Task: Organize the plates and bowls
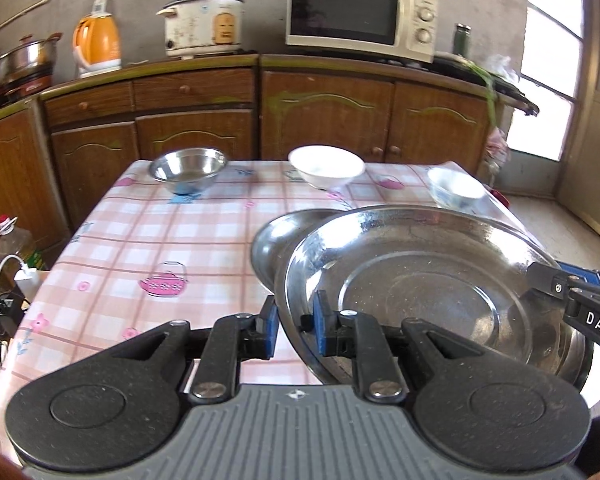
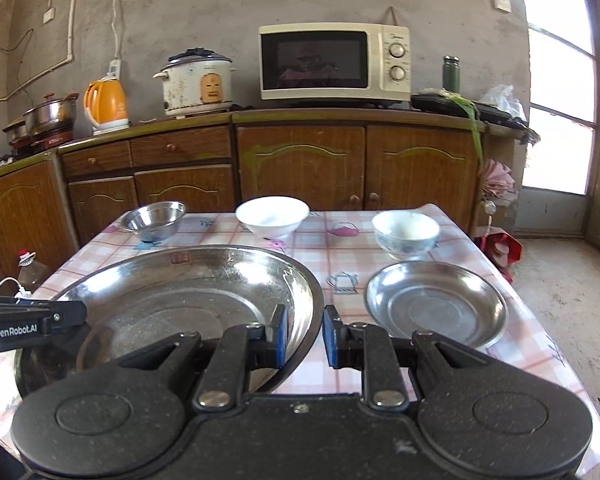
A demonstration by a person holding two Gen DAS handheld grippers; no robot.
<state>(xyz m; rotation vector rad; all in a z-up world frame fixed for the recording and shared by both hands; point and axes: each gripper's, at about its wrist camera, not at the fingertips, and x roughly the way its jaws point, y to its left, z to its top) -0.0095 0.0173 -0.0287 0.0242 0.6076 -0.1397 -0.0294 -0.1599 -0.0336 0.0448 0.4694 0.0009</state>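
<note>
Table edges: table (image 2: 540,344) w/ pink checked cloth; right edge drops to bare floor, far edge sits just short of the cabinets (image 2: 300,160). Left half of the cloth is bare, open room there.
Large plate: large steel plate (image 2: 188,300) is carried by both grippers, lifted and tilted over the near part of the table.
Left gripper: left gripper (image 1: 296,326) clamped on the plate's left rim, one blue pad inside, one outside.
Right gripper: right gripper (image 2: 306,334) closed on the plate's right rim, same way.
Small plate: small steel plate (image 2: 436,304) lies flat on the table, just right of the large one; from the left wrist view they overlap.
Bowls: along the far edge, well apart from each other: steel bowl (image 2: 154,218) left, white bowl (image 2: 272,216) middle, blue-patterned bowl (image 2: 405,232) right.
Hidden: plate's near rim is behind the gripper bodies in both views; can't tell if its underside touches the cloth.
</note>
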